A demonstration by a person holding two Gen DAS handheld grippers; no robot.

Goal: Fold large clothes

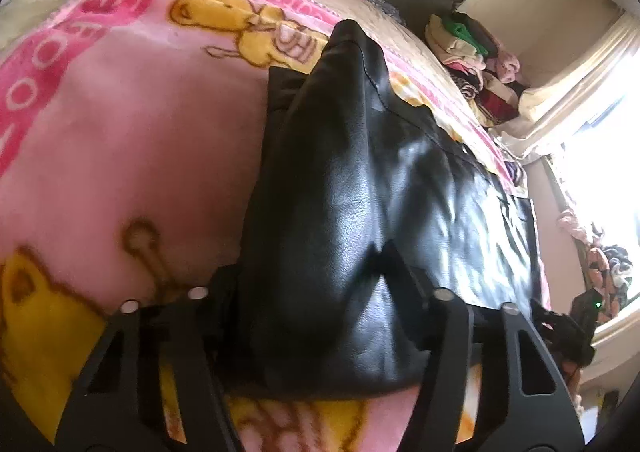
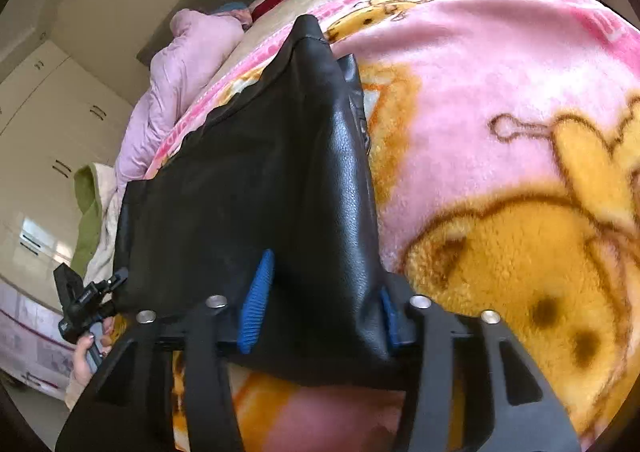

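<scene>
Lying across a pink cartoon-bear blanket (image 1: 120, 139) on the bed is a black leather garment (image 1: 360, 211), its near end bunched up and lifted off the covers. The left hand-held gripper (image 1: 316, 292) is closing on a thick fold of that leather — the fold is filling the gap between its black fingers, which are pressing in at 9 and 3 o'clock. The right hand-held gripper (image 2: 320, 304) is clamping another raised fold, its blue pads (image 2: 258, 304) biting the leather from both sides. From the right wrist view the left tool is showing at 8 o'clock, a person's hand (image 2: 86, 356) wrapping its handle. A lilac quilt (image 2: 180, 83) is lying at 11 o'clock, a heap of folded clothes (image 1: 476, 59) at 2 o'clock in the left view.
</scene>
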